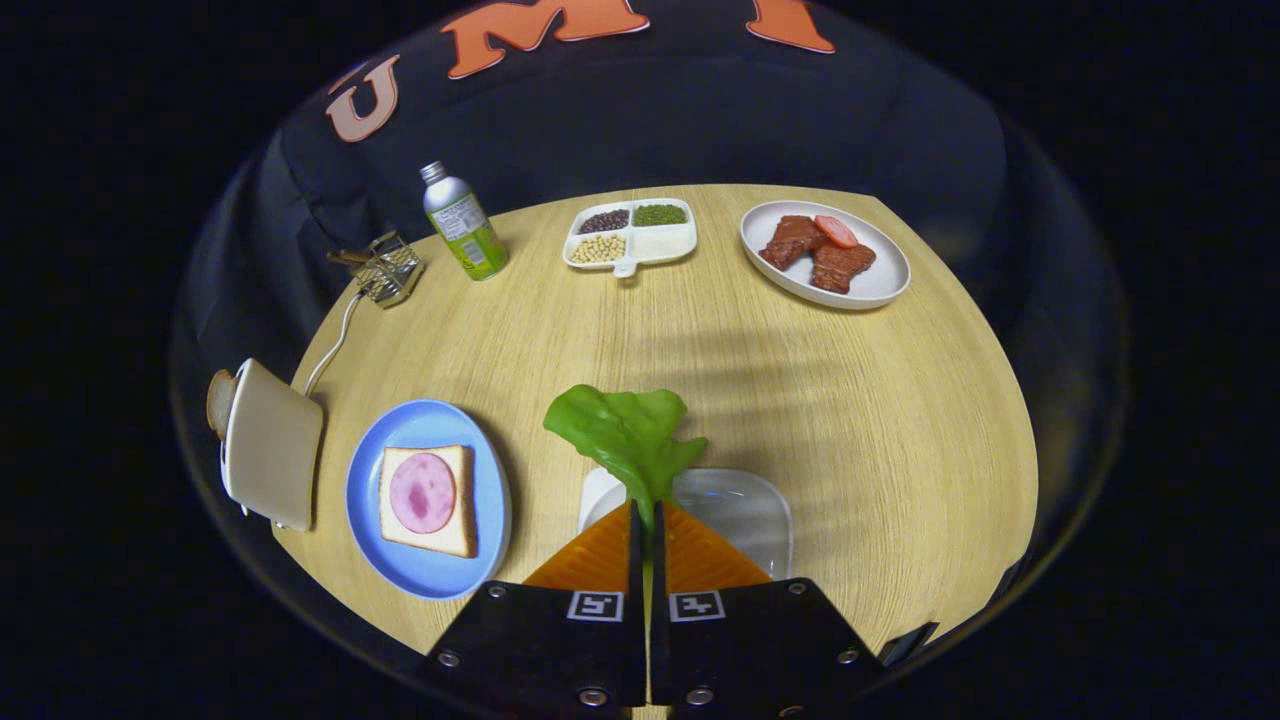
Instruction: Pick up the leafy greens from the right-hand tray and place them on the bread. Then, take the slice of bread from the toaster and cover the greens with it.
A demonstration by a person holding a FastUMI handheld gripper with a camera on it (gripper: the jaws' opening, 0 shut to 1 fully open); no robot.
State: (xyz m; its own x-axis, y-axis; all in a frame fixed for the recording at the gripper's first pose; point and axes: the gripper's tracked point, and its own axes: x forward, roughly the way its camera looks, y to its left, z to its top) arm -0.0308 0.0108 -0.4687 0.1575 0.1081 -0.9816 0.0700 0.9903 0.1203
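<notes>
claw [646,520] clamped on leafy greens [628,432] stem, above white tray [745,510]; bread [428,498] on blue plate [425,575].

Gripper [646,520] raised above the near edge of the bench, fingers [600,555] pressed nearly together, pinching a leafy green [625,430] by its stem.

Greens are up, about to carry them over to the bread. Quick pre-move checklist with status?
1. Grip: gripper shut on the leafy greens by the stem: ok.
2. Greens clear of the white tray: cannot tell.
3. Target ready: bread with ham slice lies flat on the blue plate: ok.
4. Path from tray to plate shows bare table: ok.
5. Second slice in toaster sticking out: ok.
</notes>
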